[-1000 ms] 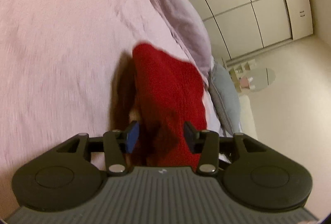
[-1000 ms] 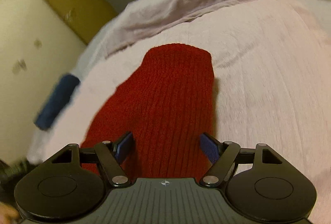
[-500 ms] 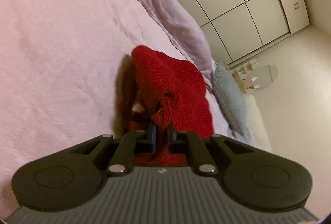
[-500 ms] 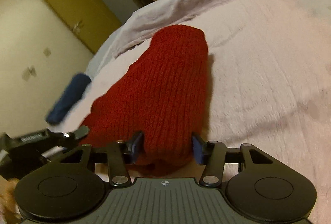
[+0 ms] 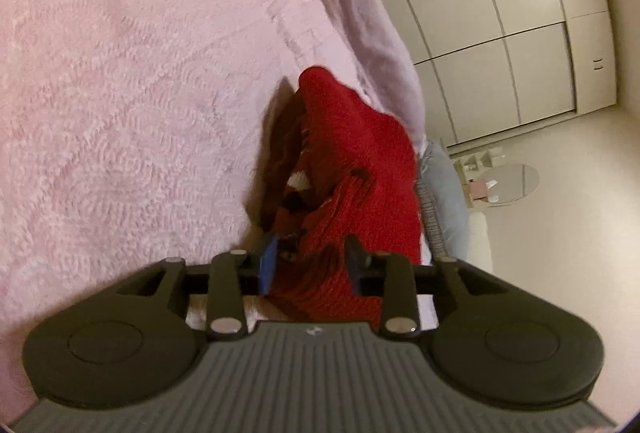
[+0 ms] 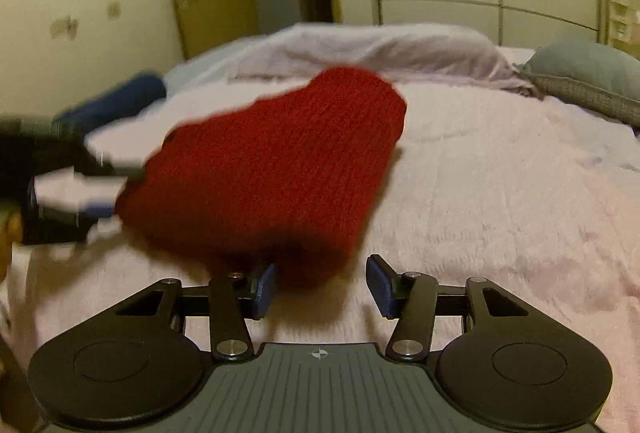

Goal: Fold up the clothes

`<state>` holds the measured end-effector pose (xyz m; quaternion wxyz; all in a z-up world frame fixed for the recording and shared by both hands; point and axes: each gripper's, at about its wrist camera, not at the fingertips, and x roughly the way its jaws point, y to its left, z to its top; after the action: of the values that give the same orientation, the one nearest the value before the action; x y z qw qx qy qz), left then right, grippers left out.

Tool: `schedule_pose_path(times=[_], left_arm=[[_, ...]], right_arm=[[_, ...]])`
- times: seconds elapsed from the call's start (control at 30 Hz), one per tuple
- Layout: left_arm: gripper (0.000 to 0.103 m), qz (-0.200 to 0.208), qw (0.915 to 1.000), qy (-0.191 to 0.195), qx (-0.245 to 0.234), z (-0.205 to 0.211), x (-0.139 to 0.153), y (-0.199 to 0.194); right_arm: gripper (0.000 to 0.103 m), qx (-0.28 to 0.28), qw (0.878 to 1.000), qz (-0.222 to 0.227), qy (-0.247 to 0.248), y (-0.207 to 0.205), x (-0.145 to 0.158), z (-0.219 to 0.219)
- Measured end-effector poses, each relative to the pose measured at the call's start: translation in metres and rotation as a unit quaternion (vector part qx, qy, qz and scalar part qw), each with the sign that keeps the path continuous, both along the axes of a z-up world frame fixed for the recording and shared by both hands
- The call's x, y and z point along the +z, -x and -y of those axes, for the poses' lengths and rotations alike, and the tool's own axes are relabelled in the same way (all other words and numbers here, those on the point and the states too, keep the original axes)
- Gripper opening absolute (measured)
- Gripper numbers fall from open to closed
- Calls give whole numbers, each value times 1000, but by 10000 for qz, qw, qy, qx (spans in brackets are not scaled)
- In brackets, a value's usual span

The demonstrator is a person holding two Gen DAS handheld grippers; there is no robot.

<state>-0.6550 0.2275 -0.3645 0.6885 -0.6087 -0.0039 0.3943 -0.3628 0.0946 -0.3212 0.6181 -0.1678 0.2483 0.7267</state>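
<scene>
**Red knit on the pink bed, both grippers at its near edge**

Red ribbed knit garment lies bunched on the fuzzy pink bedspread, its far end lifted a little and rounded over. Right wrist view is blurred on the left side.

Left gripper: jaws opening, partly spread. A fold of the red knit sits between the blue-padded fingers; the cloth fills most of the gap, but the pads do not look pressed on it. A bit of white trim shows inside the folds. Dark shadow along the garment's left side on the bedspread.

Right gripper: jaws spread wide. The near edge of the knit drops just in front of the left pad and may touch it; the right pad stands clear, with bare bedspread behind it. No pinch here.

In the right wrist view the left gripper appears as a dark blur at the garment's left edge.

Surroundings: crumpled lilac blanket across the far side of the bed, grey-blue pillow at right, dark blue rolled cloth at left, cream panelled wardrobe doors beyond.
</scene>
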Motion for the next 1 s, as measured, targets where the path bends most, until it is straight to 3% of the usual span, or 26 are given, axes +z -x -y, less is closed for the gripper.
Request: schedule_pose_path(times=[0.07,0.1,0.13,0.23,0.33,0.47,0.57,0.67,0.7,0.8,0.87,0.93,1.0], left_arm=[[17,-125,9999,-52,44,-1,-1,-3],[6,-205,9997,-79,48,-1,-2,-3],[6,-290,9995,-108,47,-2,-3,-4],[6,-586,9980,-230,-15,-2,-3,-6],[7,-881,9956,-308,-64,-2,-5,-9],[12,-934,9948,-274,-295,-2,0,-5],[16,-1064,9923,-385,-508,-6,22,5],[19,-1248,9885,-701,-491,-16,53,17],[23,-1319,9869,-779,-514,-25,63,14],[36,-1547,9812,-976,-614,-60,91,-1],[47,-1660,9789,-892,-786,-93,96,-20],[47,-1753,9790,-612,-847,-127,90,-35],[47,-1904,9768,-404,-889,-155,83,-49]], right_arm=[[47,-81,9999,-120,-48,2,-2,-8],[37,-113,9999,31,19,5,-4,-12],[21,-143,9995,286,58,8,-5,-13],[19,-125,9878,1555,-42,23,-9,-7],[17,-139,9842,1760,141,25,-22,-9],[18,88,9910,1223,530,11,-14,-14],[23,395,9928,499,1012,-16,8,-13],[32,353,9936,-394,1001,-55,41,-13],[34,260,9943,-487,912,-64,52,-20],[38,71,9970,-345,683,-80,76,-59],[39,32,9960,-424,787,-87,79,-102],[42,37,9920,-844,943,-99,75,-141],[52,13,9820,-1442,1217,-114,66,-177]])
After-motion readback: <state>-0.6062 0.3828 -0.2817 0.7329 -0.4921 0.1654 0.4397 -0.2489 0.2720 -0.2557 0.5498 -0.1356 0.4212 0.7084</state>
